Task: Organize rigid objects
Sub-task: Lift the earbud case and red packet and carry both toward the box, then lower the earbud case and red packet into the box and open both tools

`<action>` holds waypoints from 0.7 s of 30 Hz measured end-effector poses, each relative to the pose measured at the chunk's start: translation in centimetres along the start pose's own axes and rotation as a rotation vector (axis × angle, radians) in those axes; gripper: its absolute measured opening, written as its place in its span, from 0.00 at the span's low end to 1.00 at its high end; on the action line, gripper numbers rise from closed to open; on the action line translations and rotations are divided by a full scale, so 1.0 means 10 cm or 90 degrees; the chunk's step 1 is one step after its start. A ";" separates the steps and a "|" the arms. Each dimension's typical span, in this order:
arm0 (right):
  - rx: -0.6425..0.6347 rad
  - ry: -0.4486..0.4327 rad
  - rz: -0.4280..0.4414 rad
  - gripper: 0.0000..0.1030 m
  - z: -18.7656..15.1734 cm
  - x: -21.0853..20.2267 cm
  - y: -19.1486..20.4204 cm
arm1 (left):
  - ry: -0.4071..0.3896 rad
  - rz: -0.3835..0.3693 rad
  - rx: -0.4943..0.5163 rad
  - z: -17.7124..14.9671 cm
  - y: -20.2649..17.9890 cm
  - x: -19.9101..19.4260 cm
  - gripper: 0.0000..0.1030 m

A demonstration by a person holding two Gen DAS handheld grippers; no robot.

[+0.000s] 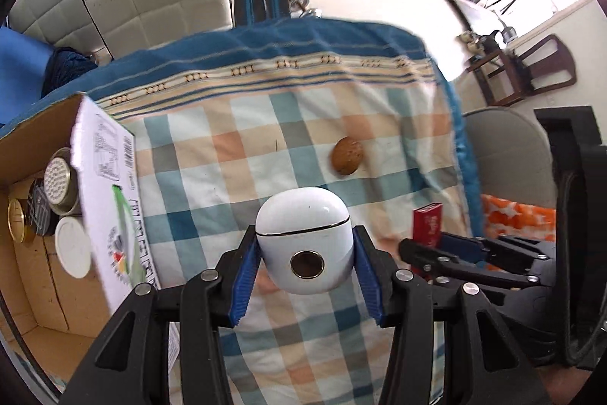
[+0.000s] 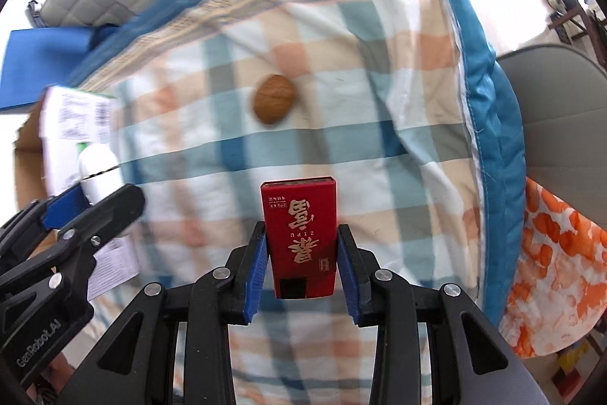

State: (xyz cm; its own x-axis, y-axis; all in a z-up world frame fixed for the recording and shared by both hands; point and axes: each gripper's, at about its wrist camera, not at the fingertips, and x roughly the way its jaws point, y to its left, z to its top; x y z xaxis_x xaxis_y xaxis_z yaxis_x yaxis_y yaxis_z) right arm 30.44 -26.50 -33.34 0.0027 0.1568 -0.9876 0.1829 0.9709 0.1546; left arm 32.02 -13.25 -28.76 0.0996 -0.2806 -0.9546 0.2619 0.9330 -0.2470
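Two grippers each hold something above the checked cloth. Left gripper jaws squeeze a white case. Right gripper jaws pinch a red box. One brown nut lies on the cloth.

White pod-shaped case and red box held aloft; brown nut lies on cloth.

Left hand-held gripper and right hand-held gripper clamped (both pointing downward).
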 end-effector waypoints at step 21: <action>-0.161 0.030 0.157 0.36 -0.43 0.29 3.18 | -0.027 0.065 -0.174 -0.76 2.80 -1.03 0.43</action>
State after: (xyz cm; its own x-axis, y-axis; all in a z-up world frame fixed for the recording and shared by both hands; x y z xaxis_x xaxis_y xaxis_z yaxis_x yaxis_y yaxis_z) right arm 32.04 5.66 -31.18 -0.0306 0.3946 -0.9183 -0.0671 0.9159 0.3958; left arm 31.05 17.45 -27.15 0.1534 -0.1864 -0.9704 -0.0191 0.9813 -0.1915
